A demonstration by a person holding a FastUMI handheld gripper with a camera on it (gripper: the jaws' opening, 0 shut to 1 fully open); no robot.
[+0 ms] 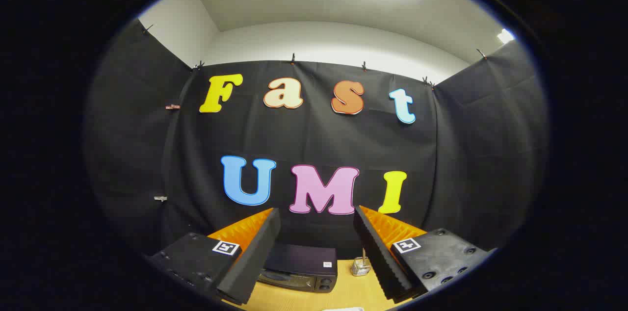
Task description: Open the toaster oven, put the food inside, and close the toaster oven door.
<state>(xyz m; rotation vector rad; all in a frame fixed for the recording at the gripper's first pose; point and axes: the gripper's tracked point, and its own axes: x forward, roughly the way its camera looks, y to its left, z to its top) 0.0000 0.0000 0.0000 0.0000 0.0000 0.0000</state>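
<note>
A wooden table [338,296] is seen low in the frame. A dark toaster oven [300,268] is set on it. A small wire basket [361,267] is placed just right of it.

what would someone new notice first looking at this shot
The two fingers of the gripper stand wide apart and hold nothing. Framed in the gap between them, further off on the wooden table, sits the dark toaster oven with its door closed. Just right of the oven, near the right finger, stands a small wire basket; behind everything hangs the black cloth wall under a white ceiling.

Basket [361,267] right of toaster oven [300,268]
</note>
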